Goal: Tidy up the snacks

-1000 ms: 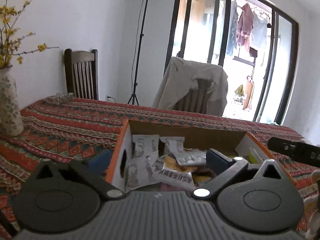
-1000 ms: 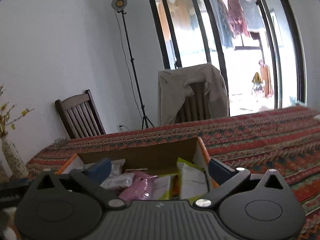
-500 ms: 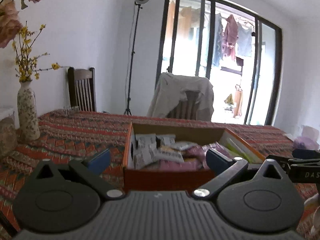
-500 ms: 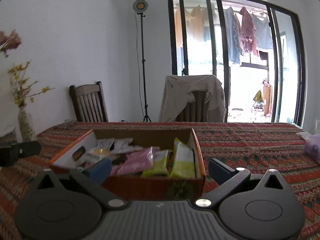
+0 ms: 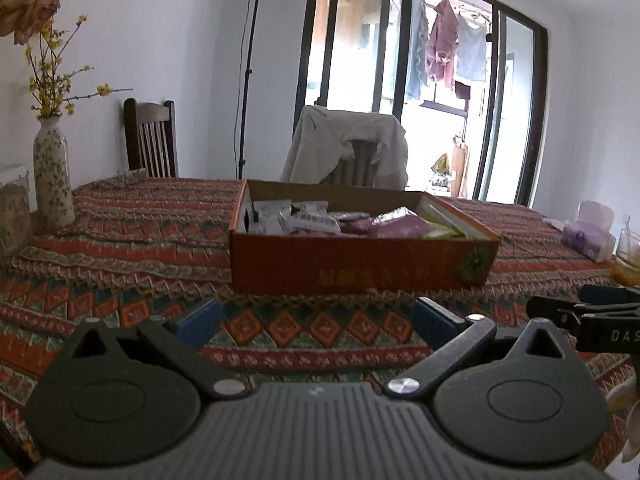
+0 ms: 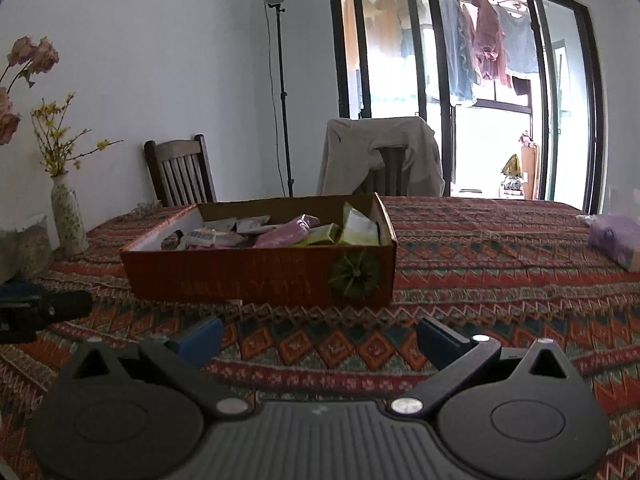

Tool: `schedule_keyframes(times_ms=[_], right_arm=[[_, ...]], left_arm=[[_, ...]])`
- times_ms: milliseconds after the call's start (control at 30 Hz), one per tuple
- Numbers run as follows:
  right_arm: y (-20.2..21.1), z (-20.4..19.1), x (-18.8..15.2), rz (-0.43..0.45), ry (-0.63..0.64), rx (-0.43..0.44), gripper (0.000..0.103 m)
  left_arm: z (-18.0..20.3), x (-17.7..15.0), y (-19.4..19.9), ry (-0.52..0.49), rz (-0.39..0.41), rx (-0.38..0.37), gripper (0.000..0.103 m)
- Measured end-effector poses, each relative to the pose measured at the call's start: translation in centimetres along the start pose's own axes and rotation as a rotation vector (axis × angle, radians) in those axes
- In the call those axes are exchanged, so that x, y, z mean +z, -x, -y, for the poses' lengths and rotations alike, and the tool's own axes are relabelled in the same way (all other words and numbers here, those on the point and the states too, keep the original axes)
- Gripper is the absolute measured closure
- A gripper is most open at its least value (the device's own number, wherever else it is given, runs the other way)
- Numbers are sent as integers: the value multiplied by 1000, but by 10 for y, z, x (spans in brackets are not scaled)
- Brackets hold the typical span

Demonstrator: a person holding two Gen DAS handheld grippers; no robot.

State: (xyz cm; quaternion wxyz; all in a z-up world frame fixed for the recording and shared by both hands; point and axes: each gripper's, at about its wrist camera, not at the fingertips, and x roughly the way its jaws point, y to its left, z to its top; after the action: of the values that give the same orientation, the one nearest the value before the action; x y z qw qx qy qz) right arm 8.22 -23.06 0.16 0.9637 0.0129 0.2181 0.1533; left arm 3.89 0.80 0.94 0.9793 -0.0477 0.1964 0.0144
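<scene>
- Red, orange and teal patterned cloth [image 5: 132,236] is covering the long dining table, with two dark wooden chairs and a glass balcony door standing behind it.
- Sitting on that cloth is the shallow orange cardboard box [image 5: 360,268], packed with snacks; from the left tong's view it is lying at twelve o'clock, well apart from the fingertips.
- White and silver foil snack packets [image 5: 280,216] are filling the box's left part, pink snack packets [image 6: 286,234] are lying in the middle, and yellow-green snack packets [image 6: 358,228] are leaning against the right wall.
- The left black two-finger tong [image 5: 316,320] is hovering over bare cloth, released, blue pads spread wide and gripping nothing.
- The right black two-finger tong [image 6: 318,338] is hanging likewise, released and empty, with the box at eleven o'clock beyond it.
- A tall flower-printed ceramic vase [image 5: 52,184] holding yellow sprigs is standing at ten o'clock near the table's left edge.
- A lilac tissue pack [image 6: 616,240] is resting at two o'clock on the far right.
</scene>
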Motion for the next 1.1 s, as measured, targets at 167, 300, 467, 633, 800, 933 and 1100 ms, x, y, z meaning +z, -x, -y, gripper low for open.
schedule_keyframes(times_ms=[167,300,467,633,800,933,1100], right_arm=[[3,-1,-10,-22,3,1,0],[4,-2,-14,-36,5,9,0],[6,-4,-16,-38,3,19,0],[7,-4,-17,-40,2,22,0],[7,-4,-17,-40,1,21,0],[7,-4,-16,-40,-1,23,0],[6,-4,-16,-41,-3,27,0]], left_arm=[[4,-12,3,5,-19,-2,0],[4,-19,7,5,-30,5,0],[4,-20,14,2,-23,13,0],[6,-20,15,-2,-21,10,0],[8,-20,15,-7,-21,6,0],[8,-20,15,-6,-19,5,0],[9,-20,15,-7,-19,3,0]])
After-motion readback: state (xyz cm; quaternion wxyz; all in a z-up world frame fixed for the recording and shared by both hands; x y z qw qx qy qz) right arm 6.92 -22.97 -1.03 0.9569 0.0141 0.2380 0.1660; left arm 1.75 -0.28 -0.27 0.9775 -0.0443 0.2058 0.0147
